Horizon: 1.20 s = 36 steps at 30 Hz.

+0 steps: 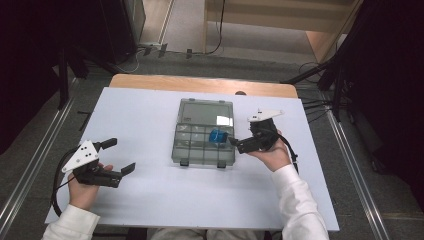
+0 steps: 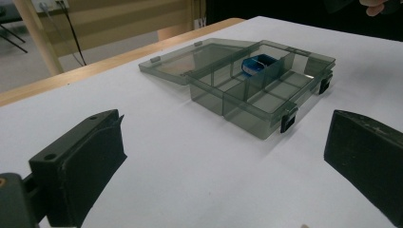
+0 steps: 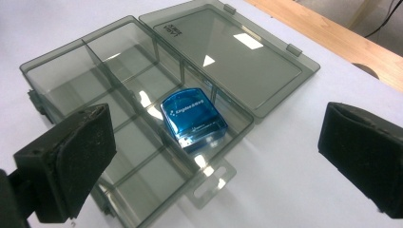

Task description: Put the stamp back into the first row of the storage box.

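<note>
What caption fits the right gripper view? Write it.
Open right gripper above a blue case lying in the open compartment box.

I wear white sleeves; my left gripper and right gripper are black, with grey triangular plates and trailing black cables.

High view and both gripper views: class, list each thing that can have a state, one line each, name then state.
Organizer box: lid open, lying flat on the table behind it.
Blue case: inside a compartment of the box, closed.
Left gripper: jaws open, holding nothing.
Right gripper: jaws open, holding nothing, beside the box.
</note>
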{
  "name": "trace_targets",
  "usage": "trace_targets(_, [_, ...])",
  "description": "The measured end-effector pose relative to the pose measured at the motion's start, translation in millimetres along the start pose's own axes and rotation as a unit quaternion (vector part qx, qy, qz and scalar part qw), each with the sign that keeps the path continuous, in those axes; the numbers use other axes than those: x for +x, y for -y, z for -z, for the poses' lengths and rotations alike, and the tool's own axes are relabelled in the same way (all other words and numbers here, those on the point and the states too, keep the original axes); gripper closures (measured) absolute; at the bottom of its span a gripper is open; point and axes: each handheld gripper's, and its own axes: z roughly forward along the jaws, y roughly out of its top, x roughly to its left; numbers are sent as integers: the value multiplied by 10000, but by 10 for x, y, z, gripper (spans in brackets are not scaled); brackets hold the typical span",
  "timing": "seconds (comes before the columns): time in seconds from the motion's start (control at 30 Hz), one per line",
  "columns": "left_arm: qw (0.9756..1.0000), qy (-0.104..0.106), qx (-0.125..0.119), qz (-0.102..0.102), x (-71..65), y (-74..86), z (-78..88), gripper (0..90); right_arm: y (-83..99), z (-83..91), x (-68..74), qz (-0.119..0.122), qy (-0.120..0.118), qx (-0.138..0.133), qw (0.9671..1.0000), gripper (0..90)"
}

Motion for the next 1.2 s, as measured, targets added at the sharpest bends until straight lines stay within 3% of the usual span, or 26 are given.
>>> trace_targets(0.27, [10000,11,-34,11,-2,-5,-1,0,99,220,32,-36,80,-137,9999,0])
trace_targets(0.73, [10000,-1,-12,-36,-34,-9,-1,0,509,562,112,-218,237,-95,9994,0])
trace_targets(0.83, [10000,-8,-13,-17,-28,-9,-1,0,607,612,128,-322,267,-239,9988,0])
trace_targets(1.0, [10000,3,-6,-35,-41,-9,-12,0,774,654,172,-285,346,-360,9983,18])
trace_targets(1.2, [10000,-12,15,-3,-39,-6,-10,0,1013,673,199,-442,449,-665,9958,21])
